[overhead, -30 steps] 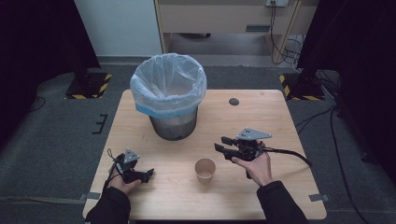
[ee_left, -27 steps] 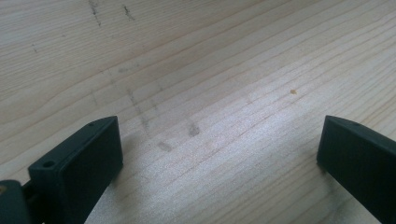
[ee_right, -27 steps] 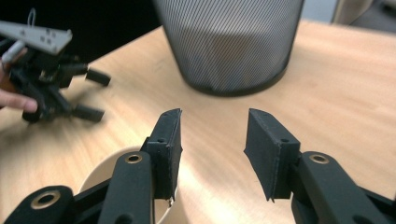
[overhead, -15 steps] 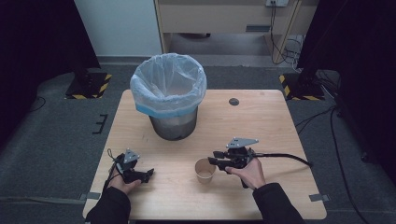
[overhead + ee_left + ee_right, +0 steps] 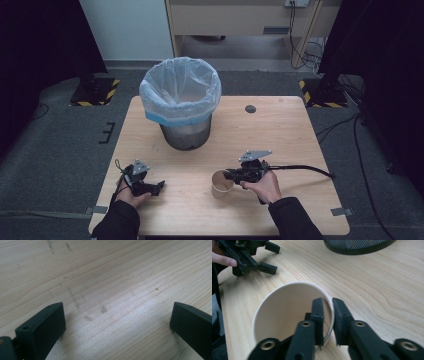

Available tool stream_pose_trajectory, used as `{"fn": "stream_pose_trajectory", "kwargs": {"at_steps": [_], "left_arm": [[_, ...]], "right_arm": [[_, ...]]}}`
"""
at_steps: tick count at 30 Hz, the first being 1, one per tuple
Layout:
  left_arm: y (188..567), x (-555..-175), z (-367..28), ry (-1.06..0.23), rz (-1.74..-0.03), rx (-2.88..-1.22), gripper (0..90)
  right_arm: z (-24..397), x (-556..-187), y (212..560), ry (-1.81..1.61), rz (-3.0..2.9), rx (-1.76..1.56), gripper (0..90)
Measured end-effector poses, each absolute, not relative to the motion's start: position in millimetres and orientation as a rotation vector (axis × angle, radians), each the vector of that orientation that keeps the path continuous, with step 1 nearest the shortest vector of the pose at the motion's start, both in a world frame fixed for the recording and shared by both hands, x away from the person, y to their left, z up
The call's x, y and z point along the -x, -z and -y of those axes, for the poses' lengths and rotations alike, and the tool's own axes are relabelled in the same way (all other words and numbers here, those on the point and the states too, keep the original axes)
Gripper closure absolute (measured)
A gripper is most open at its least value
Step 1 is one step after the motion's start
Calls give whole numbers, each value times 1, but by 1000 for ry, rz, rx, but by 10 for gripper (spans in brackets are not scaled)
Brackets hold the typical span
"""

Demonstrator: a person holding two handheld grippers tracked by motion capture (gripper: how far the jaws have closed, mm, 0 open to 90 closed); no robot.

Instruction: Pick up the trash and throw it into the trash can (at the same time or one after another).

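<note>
The left gripper (image 5: 159,188) rests on the table (image 5: 280,135) at the near left, jaws spread wide over bare wood, nothing between them. Farther off, left of centre, stands the bin (image 5: 181,102) with its pale liner. Near the middle of the near edge stands the paper cup (image 5: 220,183) — upright, mouth open. The right gripper (image 5: 327,317) has just been closing and now pinches the cup's rim — one jaw inside the wall, one outside.
</note>
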State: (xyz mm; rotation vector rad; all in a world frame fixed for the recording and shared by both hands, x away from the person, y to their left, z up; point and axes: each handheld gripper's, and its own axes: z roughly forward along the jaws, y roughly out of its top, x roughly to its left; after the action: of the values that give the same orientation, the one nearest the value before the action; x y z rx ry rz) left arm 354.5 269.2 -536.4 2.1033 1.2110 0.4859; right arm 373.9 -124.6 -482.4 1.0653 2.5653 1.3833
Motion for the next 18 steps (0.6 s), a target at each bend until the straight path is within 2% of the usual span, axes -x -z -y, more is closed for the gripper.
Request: {"fn": "stream_pose_trajectory", "kwargs": {"at_steps": [7, 18], "left_arm": [[536, -355, -269, -486, -1211, -2104, 0], [536, -355, -269, -486, -1211, -2103, 0]], "right_arm": [[129, -375, 474, -1421, -2519, -1073, 830], [148, -378, 442, -1623, -2300, -1088, 831]]}}
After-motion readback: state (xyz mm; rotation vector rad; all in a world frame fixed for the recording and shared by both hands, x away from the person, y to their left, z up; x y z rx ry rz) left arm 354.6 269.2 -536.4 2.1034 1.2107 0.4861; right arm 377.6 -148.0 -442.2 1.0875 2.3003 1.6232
